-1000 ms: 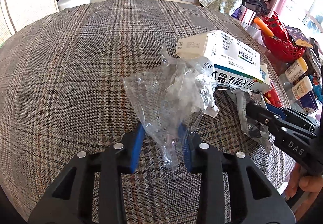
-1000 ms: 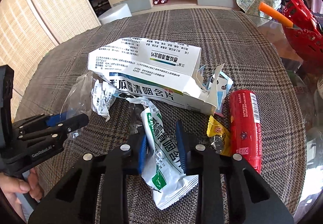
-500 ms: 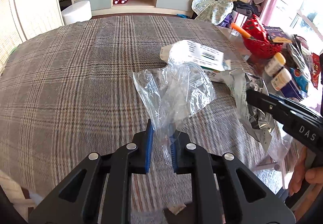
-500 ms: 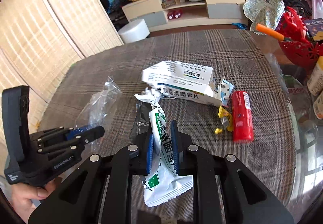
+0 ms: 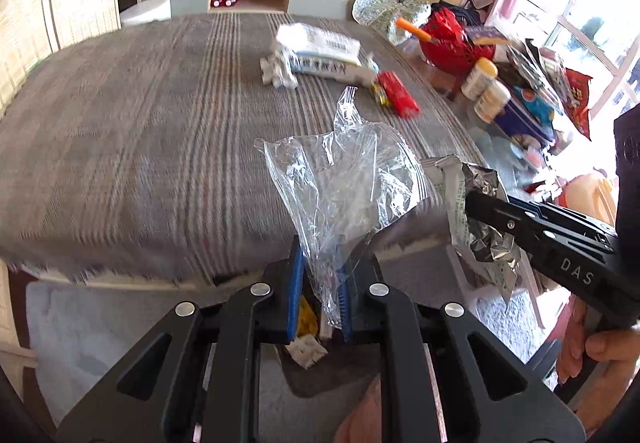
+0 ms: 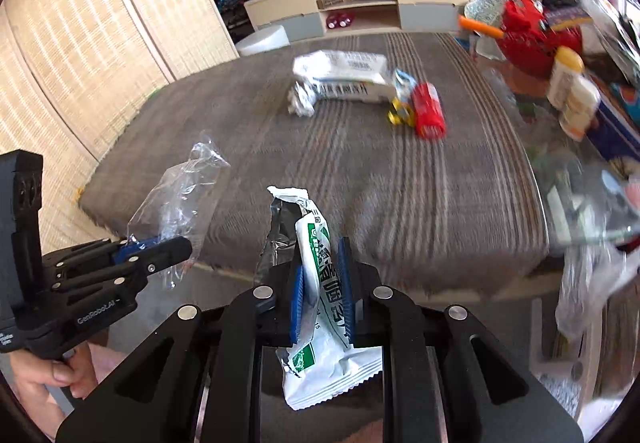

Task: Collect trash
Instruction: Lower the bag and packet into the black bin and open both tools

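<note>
Plaid-covered table point(image 5: 120, 131), red basket point(image 6: 532, 39), two blurred pale bottles, possibly jars point(image 6: 572, 95), low TV cabinet point(image 6: 360, 9) behind.

Crumpled clear plastic bag point(image 5: 344, 179) and white-green foil sachet point(image 6: 320, 283), both aloft.

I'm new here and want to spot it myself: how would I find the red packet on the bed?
Start at the plaid bed cover, then the white medicine box in its middle. Right of that box lies the red packet, against a small yellow wrapper. It is the only red, tube-shaped piece there.
</note>
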The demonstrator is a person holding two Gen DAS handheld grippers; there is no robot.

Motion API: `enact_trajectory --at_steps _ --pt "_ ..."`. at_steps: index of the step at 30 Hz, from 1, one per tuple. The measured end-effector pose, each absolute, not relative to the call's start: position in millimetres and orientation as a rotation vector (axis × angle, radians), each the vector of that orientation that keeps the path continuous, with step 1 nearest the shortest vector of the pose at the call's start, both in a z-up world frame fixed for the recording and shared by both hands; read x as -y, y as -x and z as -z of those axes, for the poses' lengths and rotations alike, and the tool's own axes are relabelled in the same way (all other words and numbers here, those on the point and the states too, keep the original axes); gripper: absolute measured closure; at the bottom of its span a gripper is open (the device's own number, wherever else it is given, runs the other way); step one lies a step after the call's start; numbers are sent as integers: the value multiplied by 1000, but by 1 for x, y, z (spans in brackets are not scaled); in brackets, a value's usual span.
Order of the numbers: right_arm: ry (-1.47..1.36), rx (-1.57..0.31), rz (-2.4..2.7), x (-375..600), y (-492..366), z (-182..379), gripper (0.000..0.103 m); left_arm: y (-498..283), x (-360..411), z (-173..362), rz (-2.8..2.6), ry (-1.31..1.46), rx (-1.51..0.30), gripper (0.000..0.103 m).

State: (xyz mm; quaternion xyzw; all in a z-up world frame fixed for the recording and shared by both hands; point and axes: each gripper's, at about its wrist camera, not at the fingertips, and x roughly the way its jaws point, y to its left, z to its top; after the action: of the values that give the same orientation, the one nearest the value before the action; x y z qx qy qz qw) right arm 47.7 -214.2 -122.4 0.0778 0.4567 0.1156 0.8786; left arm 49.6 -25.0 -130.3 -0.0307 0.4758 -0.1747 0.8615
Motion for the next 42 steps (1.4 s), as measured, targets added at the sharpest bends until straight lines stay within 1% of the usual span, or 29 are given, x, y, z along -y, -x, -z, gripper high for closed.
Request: enact_trajectory --at_steps 7,12,14,25,26,28,29,30,31,32,33,34,35,36,37,38,39,40,42 --pt "-192 -1034 -235 222 -9 179 86 -4 34 199 404 116 -1101 89" --pt "-204 -1093 -239 216 -6 218 86 4 39 244 414 155 -1168 89" --pt "-210 -1103 -235 214 -8 231 86 3 43 259 414 130 -1186 89" --pt "-273 -1193 -193 209 -23 291 85 -17 49 306 416 124 -1251 88" --pt "-276 -1199 -195 208 -24 293 83 -19 49 308 422 127 -1257 85" --pt "-275 -1213 -199 205 -26 297 82 -20 50 312 428 127 -1269 80" --pt "-278 -1215 -199 205 -28 298 76 -21 50 312 426 122 -1269 75" --pt "-286 -1212 -193 206 -29 298 65 -22 52 311 427 118 -1272 70" --pt "-289 -1212 -187 206 -30 299 62 -22 52 311 427 116 -1272 69" --pt "-289 -1215 -182 206 -30 299 56 -23 53 310 420 113 -1272 66" --pt "-291 -1213 -179 207 -31 298 53 -23 52 310 410 108 -1271 65" --pt "-294 -1208 -179 209 -31 296 53 -24 51 310 405 107 -1271 64" --pt "-296 -1205 -178 212 -31 294 53 -24 50 309 393 105 -1273 61" --pt "-300 -1200 -174 214 -31 291 52 -25 47 307 385 107 -1272 56" --pt "-306 -1196 -172 216 -31 287 51 -24 43 303 379 107 -1272 53" --pt "-311 -1191 -168 219 -30 284 46 -23 41 298 369 101 -1269 44" --pt "-316 -1181 -167 223 -30 280 38 -23 40 291 369 94 -1254 33" --pt "-321 -1158 -161 228 -29 271 34 -22 40 284 366 75 -1234 30" --pt "-322 -1120 -142 237 -29 256 23 -23 38 270 357 49 -1200 20"
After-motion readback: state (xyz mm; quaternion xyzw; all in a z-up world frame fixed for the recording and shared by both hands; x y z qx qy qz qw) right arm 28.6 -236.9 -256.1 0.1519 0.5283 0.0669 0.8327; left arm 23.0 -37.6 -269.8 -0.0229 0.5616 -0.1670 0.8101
